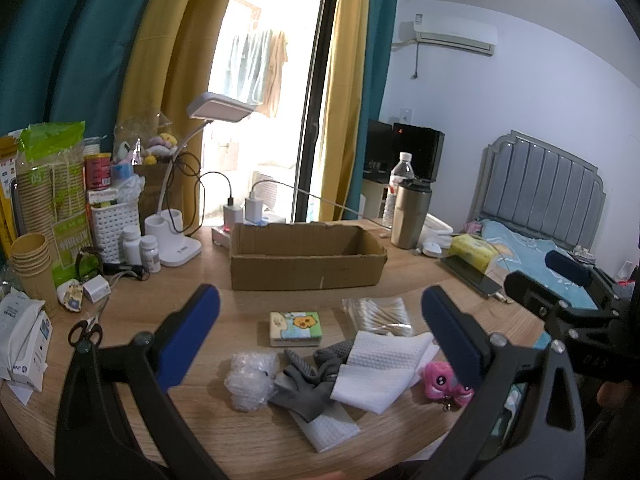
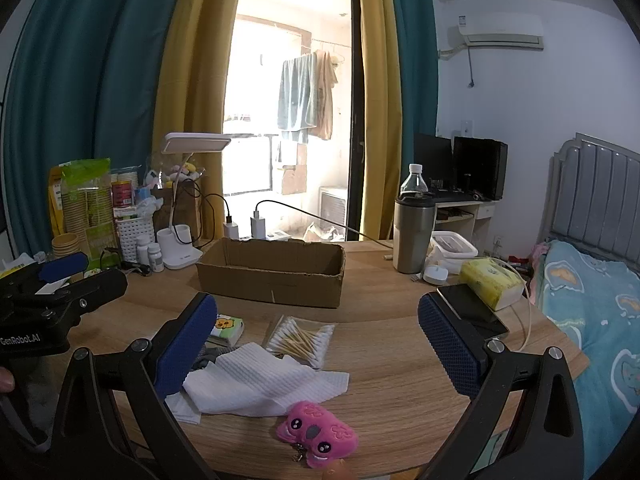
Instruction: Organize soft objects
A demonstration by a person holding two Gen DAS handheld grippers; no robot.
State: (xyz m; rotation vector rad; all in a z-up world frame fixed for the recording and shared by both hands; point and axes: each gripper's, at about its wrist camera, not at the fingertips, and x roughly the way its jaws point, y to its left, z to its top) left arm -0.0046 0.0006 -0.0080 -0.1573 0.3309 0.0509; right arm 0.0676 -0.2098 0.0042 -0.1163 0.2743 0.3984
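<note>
An open cardboard box stands at the middle of the wooden table. In front of it lie a pink plush keychain, white embossed cloths, grey gloves, a bubble-wrap wad, a cartoon tissue pack and a bag of cotton swabs. My left gripper hangs open above the gloves and cloths, holding nothing. My right gripper is open over the cloths and swabs, also holding nothing.
Paper cups, scissors, pill bottles, a desk lamp and chargers crowd the left and back. A steel tumbler, water bottle, yellow tissue pack and phone sit right. A bed adjoins the table.
</note>
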